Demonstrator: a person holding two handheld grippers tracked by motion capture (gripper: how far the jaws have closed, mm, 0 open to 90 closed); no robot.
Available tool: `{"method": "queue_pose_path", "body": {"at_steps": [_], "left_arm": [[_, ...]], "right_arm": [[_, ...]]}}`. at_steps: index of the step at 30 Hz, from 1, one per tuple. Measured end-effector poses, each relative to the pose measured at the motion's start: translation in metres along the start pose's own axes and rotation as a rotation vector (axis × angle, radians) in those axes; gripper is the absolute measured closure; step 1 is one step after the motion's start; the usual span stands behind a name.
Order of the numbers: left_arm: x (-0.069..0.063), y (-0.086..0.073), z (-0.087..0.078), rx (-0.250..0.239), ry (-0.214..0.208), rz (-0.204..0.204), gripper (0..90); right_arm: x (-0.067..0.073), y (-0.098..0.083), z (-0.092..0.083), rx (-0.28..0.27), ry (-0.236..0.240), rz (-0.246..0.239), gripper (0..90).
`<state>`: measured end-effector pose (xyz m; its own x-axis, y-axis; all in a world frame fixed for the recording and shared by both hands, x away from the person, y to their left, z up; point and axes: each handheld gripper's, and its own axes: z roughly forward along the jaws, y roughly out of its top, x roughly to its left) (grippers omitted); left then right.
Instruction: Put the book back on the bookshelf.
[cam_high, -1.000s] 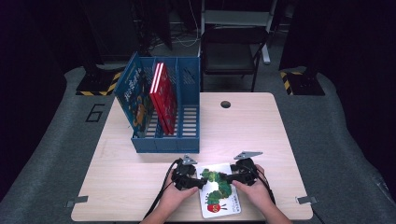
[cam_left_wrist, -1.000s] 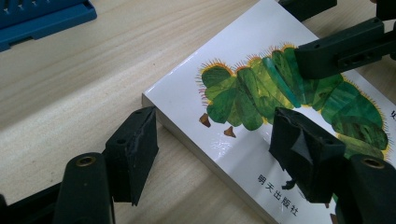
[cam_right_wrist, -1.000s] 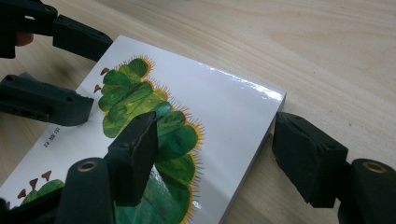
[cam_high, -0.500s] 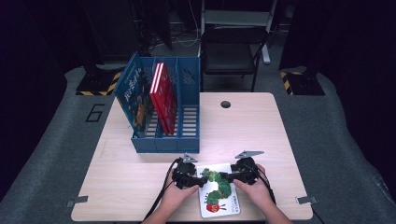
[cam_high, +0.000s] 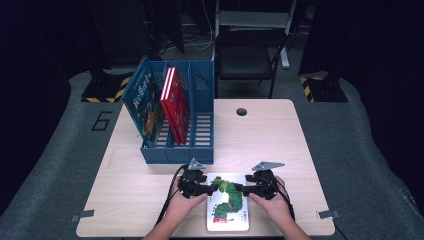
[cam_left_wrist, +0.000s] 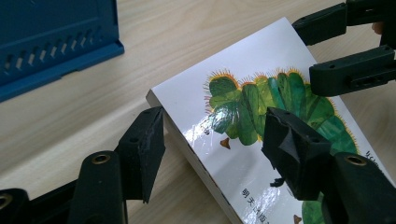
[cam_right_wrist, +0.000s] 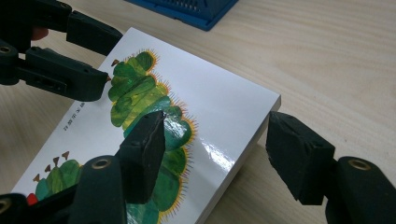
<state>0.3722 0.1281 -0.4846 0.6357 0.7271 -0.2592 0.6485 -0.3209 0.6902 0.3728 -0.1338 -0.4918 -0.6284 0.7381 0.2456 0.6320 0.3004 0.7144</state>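
A white picture book (cam_high: 227, 205) with a green caterpillar on its cover lies flat near the table's front edge. My left gripper (cam_high: 214, 187) stands open at the book's left edge (cam_left_wrist: 187, 140). In the left gripper view (cam_left_wrist: 217, 149), one jaw is over the table and the other over the cover. My right gripper (cam_high: 241, 189) is open at the book's right edge. In the right gripper view (cam_right_wrist: 219, 156), one jaw is over the caterpillar and the other past the book's corner (cam_right_wrist: 271, 100). The two grippers' tips face each other across the cover.
A blue slotted book rack (cam_high: 176, 150) stands on the table's left half, just behind the grippers. It holds a blue book (cam_high: 145, 102) leaning left and a red book (cam_high: 175, 105). A round cable hole (cam_high: 242, 111) lies farther back. A chair (cam_high: 247, 55) stands beyond the table.
Hardly anything: the left gripper has crept a little away from the person. The book lies flat where it was.
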Motion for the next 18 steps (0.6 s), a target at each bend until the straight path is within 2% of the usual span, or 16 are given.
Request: {"method": "queue_pose_path", "body": {"at_steps": [3,4,6,8,9,16,18], "left_arm": [[0.000,0.002,-0.009,-0.013,-0.005,0.003,40.7],[-0.001,0.003,-0.011,-0.033,-0.008,-0.013,41.1],[0.000,0.006,-0.018,-0.045,-0.011,-0.006,41.1],[0.000,0.009,-0.023,-0.058,-0.013,-0.008,41.4],[0.000,0.012,-0.026,-0.054,-0.010,0.009,41.4],[-0.005,0.023,-0.045,-0.111,-0.010,0.019,42.3],[-0.006,0.026,-0.051,-0.109,-0.010,0.041,42.4]], "right_arm": [[0.004,0.005,-0.004,-0.016,0.002,-0.016,37.4],[0.006,0.006,-0.005,-0.020,0.006,-0.011,37.5],[0.008,0.010,-0.009,-0.035,0.005,-0.022,38.1],[0.011,0.013,-0.013,-0.052,0.012,-0.014,38.4],[0.012,0.015,-0.015,-0.059,0.009,-0.023,38.8],[0.019,0.030,-0.032,-0.127,0.013,-0.037,40.3],[0.022,0.034,-0.036,-0.138,0.013,-0.042,40.3]]}}
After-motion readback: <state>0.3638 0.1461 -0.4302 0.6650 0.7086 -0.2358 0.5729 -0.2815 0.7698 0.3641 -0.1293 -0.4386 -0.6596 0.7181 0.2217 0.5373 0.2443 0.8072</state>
